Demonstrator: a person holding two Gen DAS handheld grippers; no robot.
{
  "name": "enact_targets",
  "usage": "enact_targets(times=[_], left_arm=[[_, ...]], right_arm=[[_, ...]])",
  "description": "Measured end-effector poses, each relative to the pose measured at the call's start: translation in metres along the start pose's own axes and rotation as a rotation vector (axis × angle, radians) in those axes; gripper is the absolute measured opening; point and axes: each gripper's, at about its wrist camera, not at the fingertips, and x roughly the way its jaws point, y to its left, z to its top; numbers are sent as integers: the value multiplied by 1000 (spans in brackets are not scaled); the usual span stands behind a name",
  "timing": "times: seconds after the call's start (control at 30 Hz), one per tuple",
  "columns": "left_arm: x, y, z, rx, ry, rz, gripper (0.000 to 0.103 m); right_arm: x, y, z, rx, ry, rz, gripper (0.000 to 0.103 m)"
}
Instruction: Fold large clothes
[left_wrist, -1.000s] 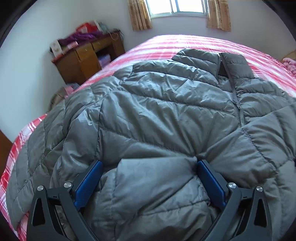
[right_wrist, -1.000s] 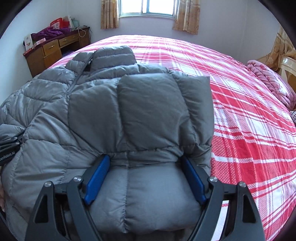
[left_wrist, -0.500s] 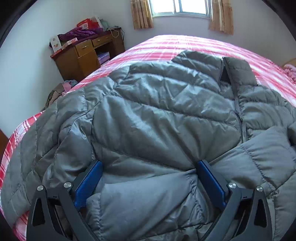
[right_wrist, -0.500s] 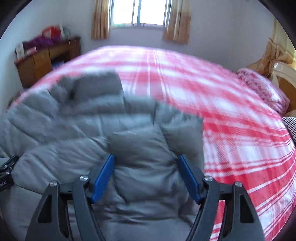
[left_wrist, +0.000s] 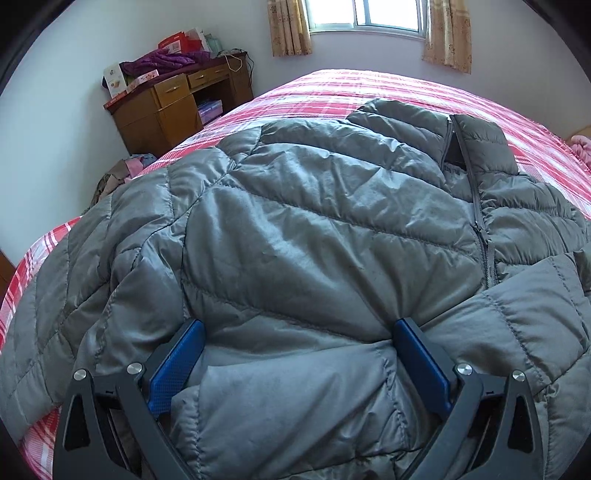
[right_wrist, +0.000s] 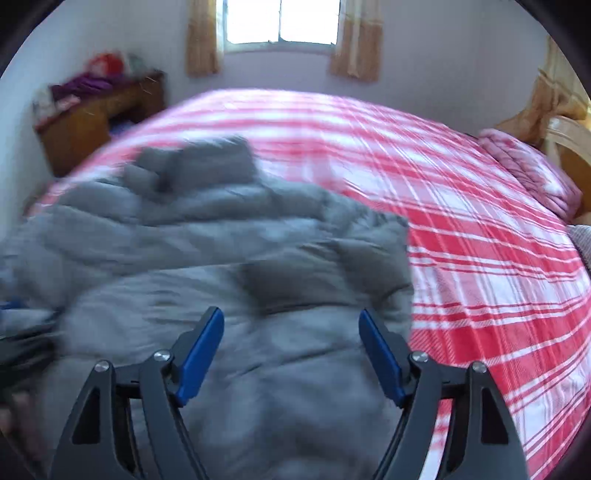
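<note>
A grey quilted puffer jacket (left_wrist: 314, 236) was spread on the red-and-white plaid bed (right_wrist: 480, 258). Its padded hem was clamped by the left hand-held gripper (left_wrist: 295, 358); the right hand-held gripper (right_wrist: 291, 350) (blurred) was held released above it.

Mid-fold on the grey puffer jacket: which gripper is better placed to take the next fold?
Probably left. The left gripper straddles a bunch of the jacket; its view is sharp. The right gripper view is blurred.

Your jacket (left_wrist: 314, 236) lay spread on the bed (right_wrist: 461, 229), collar toward the window (left_wrist: 365, 14), with the worktop (left_wrist: 173, 99) to its left and the pillow (right_wrist: 532, 170) far right.
</note>
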Motion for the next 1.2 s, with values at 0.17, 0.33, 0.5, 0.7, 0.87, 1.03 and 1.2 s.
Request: enact_targets(times=[0.17,0.33,0.5,0.7,0.87,1.03,1.2], left_arm=[[0,5,-1,-13,5,-34,102],[1,4,-1,-10,7,-33,102],[-8,11,4,54,58,-57,102],[-92,115,-15,39,-87,-47,102],[-111,249,-57,-20,-75,245,102],[-115,363,-105,-289,53,253,102],[-98,381,-135,-416,124,119,102]], right_arm=[[0,39,-22,-96,6,26,83],[30,39,-32,-72,78,24,84],[35,38,-34,-61,107,28,89],[-33,10,-38,9,23,105,89],[-89,4,-72,-55,-32,145,92],[-114,21,-103,-115,-81,128,92],[-129,34,-119,-111,-113,159,92]])
